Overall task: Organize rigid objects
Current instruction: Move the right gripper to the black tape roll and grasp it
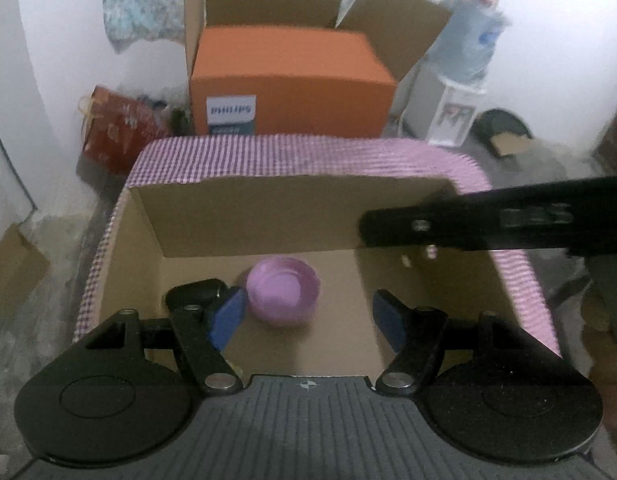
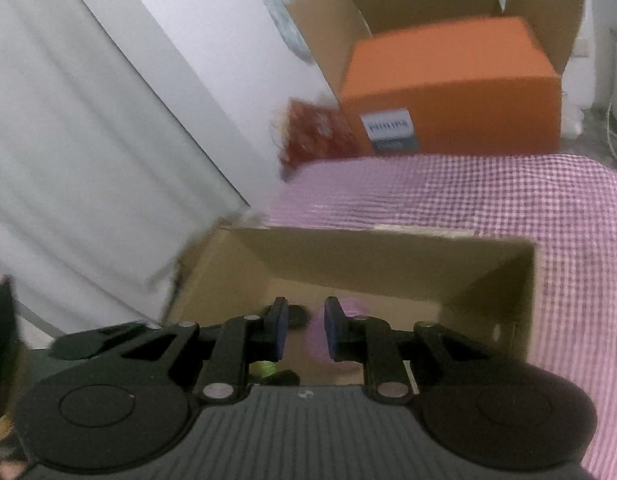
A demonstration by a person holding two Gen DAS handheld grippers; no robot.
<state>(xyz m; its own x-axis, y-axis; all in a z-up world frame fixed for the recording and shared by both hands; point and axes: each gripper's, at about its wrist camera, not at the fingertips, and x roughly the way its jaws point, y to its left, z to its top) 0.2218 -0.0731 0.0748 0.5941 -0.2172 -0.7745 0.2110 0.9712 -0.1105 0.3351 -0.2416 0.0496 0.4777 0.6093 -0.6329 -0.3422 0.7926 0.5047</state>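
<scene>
An open cardboard box (image 1: 248, 220) stands on a pink checked cloth. A purple plastic bowl (image 1: 283, 292) lies inside it, next to a black object (image 1: 196, 294) at the left. My left gripper (image 1: 308, 320) is open and empty, hovering over the box just in front of the bowl. The right gripper's arm (image 1: 488, 224) reaches in from the right above the box. In the right wrist view the right gripper (image 2: 302, 326) hangs over the same box (image 2: 388, 264), jaws narrowly apart with nothing between them; the bowl (image 2: 348, 312) and a dark object (image 2: 296, 316) show below.
An orange Philips box (image 1: 288, 84) sits inside a bigger open carton behind the table. A red bag (image 1: 116, 128) leans at the left wall. A water dispenser (image 1: 460, 80) stands at the right. A yellow-green item (image 2: 264, 368) lies near the box's front.
</scene>
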